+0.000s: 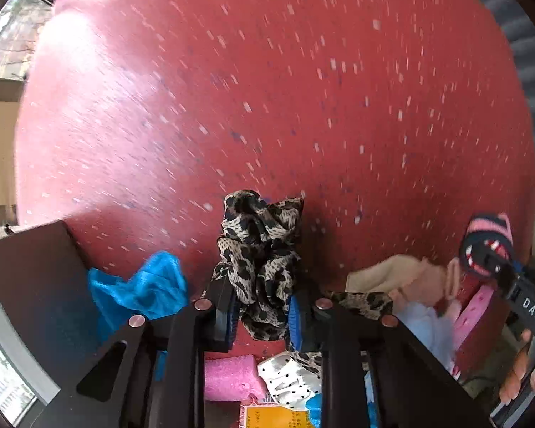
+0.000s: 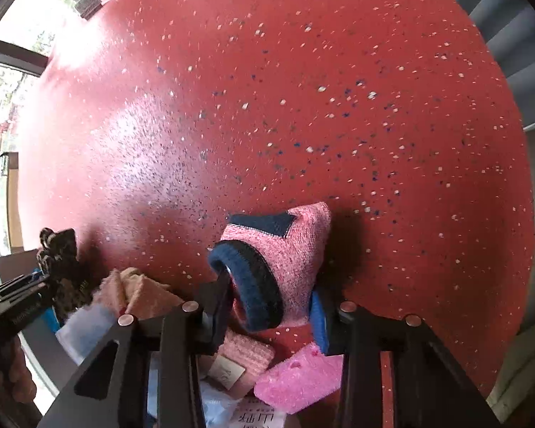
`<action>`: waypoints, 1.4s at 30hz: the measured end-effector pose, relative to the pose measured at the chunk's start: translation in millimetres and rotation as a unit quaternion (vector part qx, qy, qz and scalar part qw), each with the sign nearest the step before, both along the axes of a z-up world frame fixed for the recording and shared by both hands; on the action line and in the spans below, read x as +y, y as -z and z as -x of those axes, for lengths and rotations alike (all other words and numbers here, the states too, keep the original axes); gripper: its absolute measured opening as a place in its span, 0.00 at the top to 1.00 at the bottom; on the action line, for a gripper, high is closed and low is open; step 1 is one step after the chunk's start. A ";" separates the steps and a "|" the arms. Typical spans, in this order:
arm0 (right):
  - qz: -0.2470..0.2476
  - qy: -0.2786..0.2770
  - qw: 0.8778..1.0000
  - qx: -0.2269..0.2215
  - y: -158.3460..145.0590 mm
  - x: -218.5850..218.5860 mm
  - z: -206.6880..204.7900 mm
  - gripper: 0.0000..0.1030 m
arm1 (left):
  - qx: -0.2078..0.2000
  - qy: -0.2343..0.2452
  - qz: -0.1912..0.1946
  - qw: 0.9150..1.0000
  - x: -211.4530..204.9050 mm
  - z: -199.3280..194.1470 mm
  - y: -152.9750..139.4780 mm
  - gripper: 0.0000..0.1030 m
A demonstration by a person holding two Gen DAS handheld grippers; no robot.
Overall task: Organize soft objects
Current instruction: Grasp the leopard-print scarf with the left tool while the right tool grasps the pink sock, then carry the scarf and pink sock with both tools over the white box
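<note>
Left wrist view: left tool (image 1: 261,315) clenched on the leopard scarf (image 1: 262,249), low in the pile.
Right wrist view: right tool (image 2: 269,308) clenched on the pink sock (image 2: 285,260) at its navy cuff.
Surface: red, speckled (image 2: 303,107).
Advice: lift each piece straight up, slowly, so the blue cloth (image 1: 142,285) and pink towel (image 2: 299,381) don't drag along.

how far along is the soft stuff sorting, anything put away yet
Nothing looks sorted yet. In hand: the left gripper is shut on a leopard-print scarf, and the right gripper is shut on a pink and navy knitted sock. Left to do: a loose pile remains on the red floor, including a blue cloth, a beige cloth and a pink towel.
</note>
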State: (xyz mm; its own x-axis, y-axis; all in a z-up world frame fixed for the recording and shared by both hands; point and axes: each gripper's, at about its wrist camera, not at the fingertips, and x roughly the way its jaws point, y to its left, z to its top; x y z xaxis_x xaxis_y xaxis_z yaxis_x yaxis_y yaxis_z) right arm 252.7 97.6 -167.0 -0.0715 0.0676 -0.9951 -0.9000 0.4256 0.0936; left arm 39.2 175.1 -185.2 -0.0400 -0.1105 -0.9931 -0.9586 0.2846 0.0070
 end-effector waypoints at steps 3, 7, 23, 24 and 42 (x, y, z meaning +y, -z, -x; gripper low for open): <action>-0.016 0.003 1.000 0.005 -15.0 -3.5 -4.3 0.63 | -0.006 -0.002 -0.028 1.000 7.8 -2.2 -23.0 0.77; -0.033 0.002 0.999 0.011 -36.8 -22.3 -11.1 0.63 | -0.013 0.000 -0.055 0.998 0.8 -7.9 -54.3 0.77; -0.048 -0.013 0.997 0.053 -93.8 -94.1 -37.0 0.63 | -0.059 0.032 -0.103 0.992 -83.2 -31.3 -147.2 0.77; -0.046 -0.018 0.997 0.056 -95.8 -101.4 -37.3 0.63 | -0.060 0.029 -0.104 0.992 -89.8 -31.2 -151.2 0.77; -0.038 -0.029 0.996 0.080 -104.5 -173.5 15.1 0.63 | -0.098 0.025 -0.124 0.987 -178.9 3.9 -191.4 0.77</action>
